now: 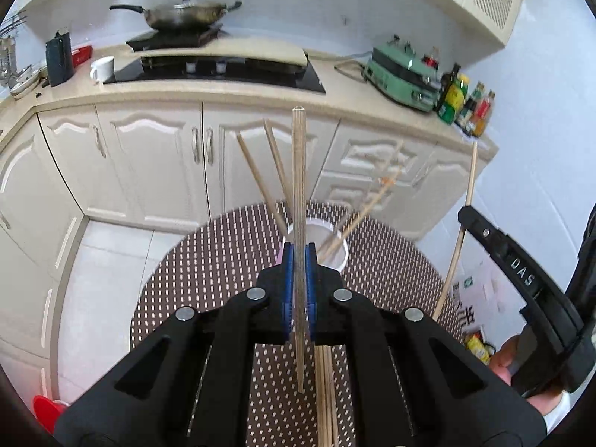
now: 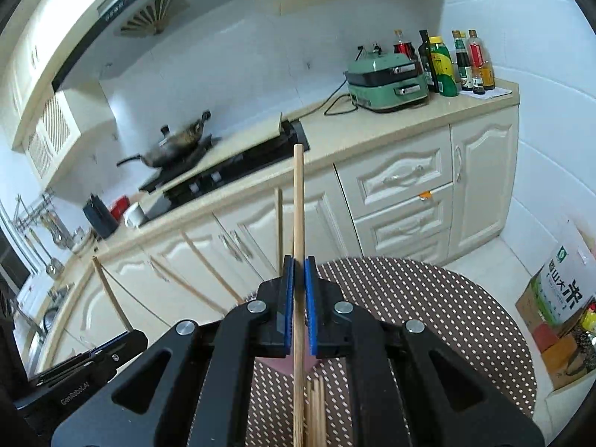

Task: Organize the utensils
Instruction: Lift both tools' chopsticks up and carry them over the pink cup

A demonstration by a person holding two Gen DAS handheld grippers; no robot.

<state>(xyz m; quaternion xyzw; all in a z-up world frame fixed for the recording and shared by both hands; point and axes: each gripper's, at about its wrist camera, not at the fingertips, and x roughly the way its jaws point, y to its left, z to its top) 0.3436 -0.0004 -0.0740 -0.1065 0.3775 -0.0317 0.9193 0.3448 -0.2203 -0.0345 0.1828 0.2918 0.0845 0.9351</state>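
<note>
My left gripper [image 1: 299, 257] is shut on a pale chopstick [image 1: 299, 171] that stands upright between its blue pads. Just behind it a white holder cup [image 1: 339, 257] sits on the round dotted table mat [image 1: 208, 260], with several wooden chopsticks [image 1: 260, 178] fanning out of it. More loose chopsticks [image 1: 326, 391] lie on the mat below my fingers. My right gripper [image 2: 299, 264] is shut on a wooden chopstick [image 2: 298, 201], also upright. In the left wrist view the right gripper [image 1: 465, 216] shows at the right edge with its chopstick [image 1: 470, 186].
Cream cabinets [image 1: 149, 164] and a counter run behind the table, with a stove and wok [image 1: 178, 13], a white mug [image 1: 102, 69], a green appliance [image 2: 387, 82] and bottles [image 2: 447, 63]. A rice bag and boxes [image 2: 562, 298] stand on the floor at the right.
</note>
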